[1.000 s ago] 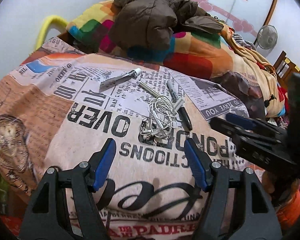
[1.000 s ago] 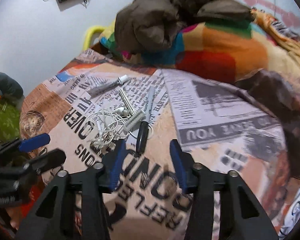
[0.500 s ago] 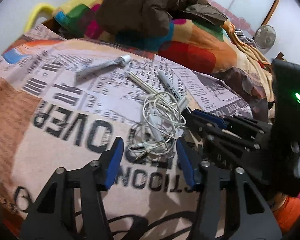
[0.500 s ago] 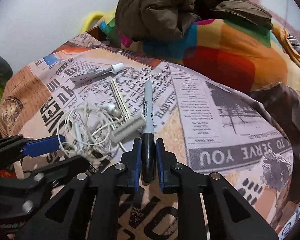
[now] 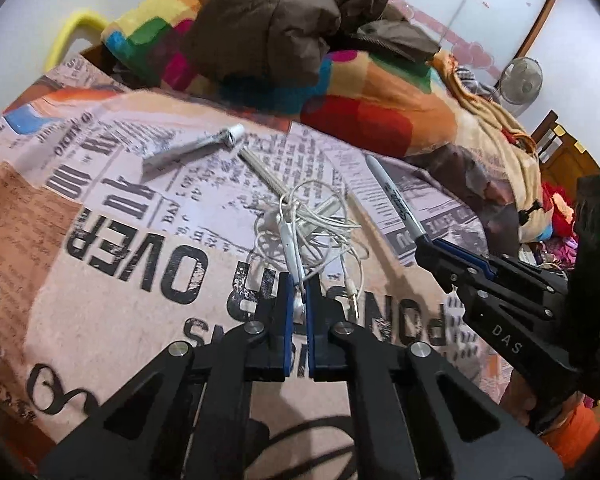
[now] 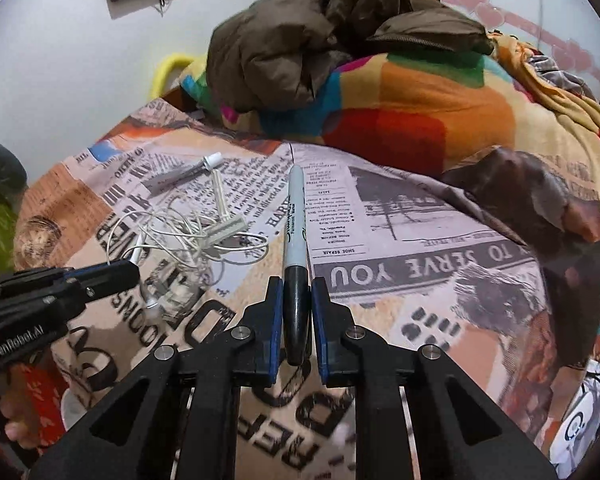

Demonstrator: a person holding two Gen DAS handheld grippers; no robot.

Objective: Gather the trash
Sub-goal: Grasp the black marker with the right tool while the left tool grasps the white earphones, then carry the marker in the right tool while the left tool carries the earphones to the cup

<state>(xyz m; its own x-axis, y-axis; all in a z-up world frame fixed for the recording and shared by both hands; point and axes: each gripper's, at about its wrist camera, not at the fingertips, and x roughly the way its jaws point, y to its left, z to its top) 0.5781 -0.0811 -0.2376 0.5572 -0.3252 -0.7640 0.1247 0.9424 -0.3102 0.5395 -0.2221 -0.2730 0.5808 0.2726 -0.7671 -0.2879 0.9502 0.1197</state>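
Since a second ago both pairs of fingers have come in from wide apart over the bed and closed: the left gripper (image 5: 296, 300) has just been closing and now pinches the white earphone cable (image 5: 300, 224) by its inline strand, which runs up between the blue pads, and the right gripper (image 6: 296, 312) stands clamped on the capped end of the black marker (image 6: 294, 232), whose grey barrel points straight ahead beyond the fingertips.

Judging by the scene, the collecting has only begun — two items are gripped but neither looks lifted clear of the newsprint bedspread (image 5: 112, 280), and no bin or bag is in view. Still lying ahead of the left fingers, up and to their left, are a grey tube with a white cap (image 5: 192, 148) and a thin pale stick (image 5: 260, 172); a small white comb-like piece (image 6: 228, 228) sits tangled among the cable loops.

Room is tight sideways — the two grippers are just beside each other, the right one's tips near the cable's outer loops. Beyond the fingers, the brown jacket (image 6: 320, 40) and the colourful blanket (image 6: 420, 112) close off the far side; upward looks free, though the cable may drag the comb piece along.
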